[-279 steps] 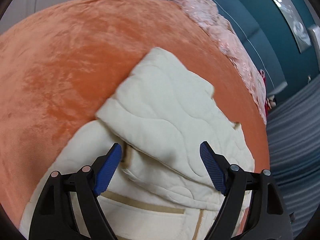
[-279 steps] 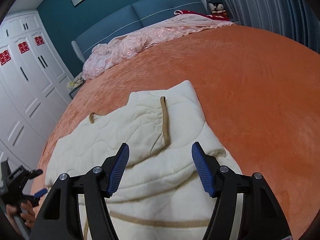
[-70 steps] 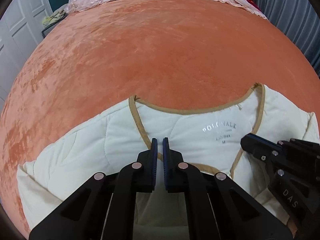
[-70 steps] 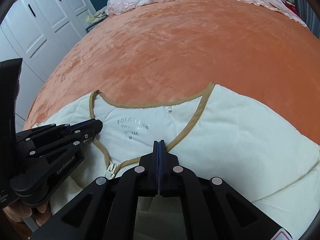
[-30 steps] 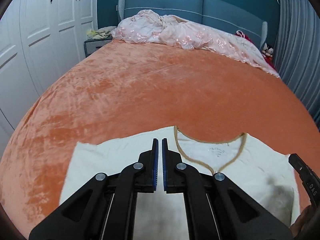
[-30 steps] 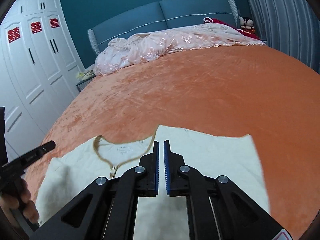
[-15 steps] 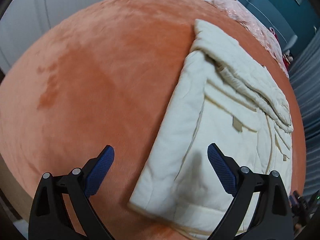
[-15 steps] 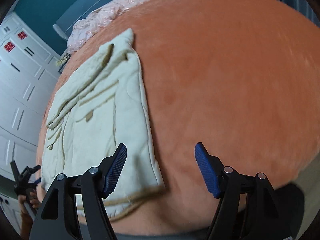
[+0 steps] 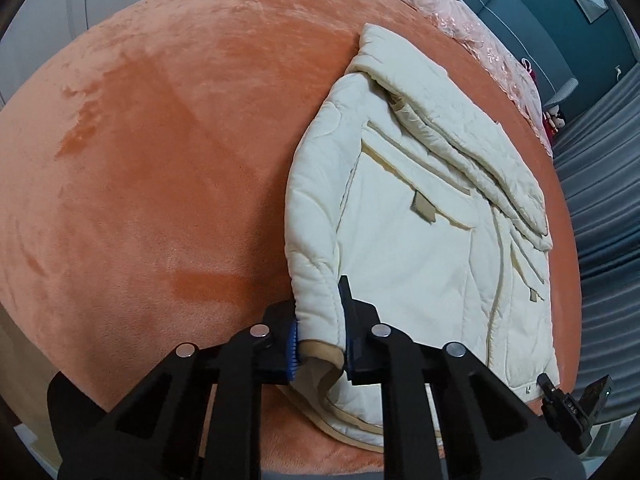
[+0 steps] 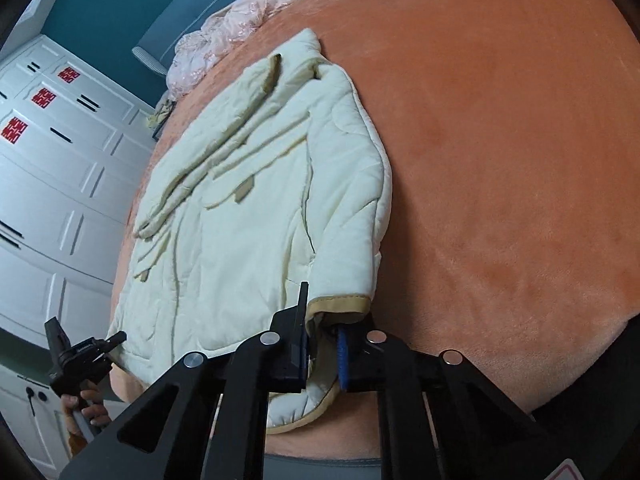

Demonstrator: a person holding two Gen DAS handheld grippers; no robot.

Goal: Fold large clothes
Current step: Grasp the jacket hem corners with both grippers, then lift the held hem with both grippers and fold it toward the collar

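Observation:
A cream quilted jacket (image 9: 420,240) lies lengthwise on the orange bedspread (image 9: 160,160), sleeves folded over its front, tan-trimmed hem toward me. My left gripper (image 9: 320,340) sits at the hem's left corner, jaws closing, pads pressing the padded edge between them. In the right wrist view the jacket (image 10: 248,220) runs away to the upper left, and my right gripper (image 10: 322,344) has its jaws closing on the hem's right corner, tan trim pinched between the pads. Each view shows the other gripper at the far corner: the right one (image 9: 568,408), the left one (image 10: 84,356) in a hand.
The bed's near edge runs just under both grippers. A pink lace quilt (image 10: 248,16) lies bunched at the head of the bed, below a blue headboard. White wardrobe doors (image 10: 52,184) stand to the left, grey curtains (image 9: 600,220) to the right.
Half a second ago both grippers hung open over the hem corners; now both have come down and closed on them. A second ago they were shut at the collar end.

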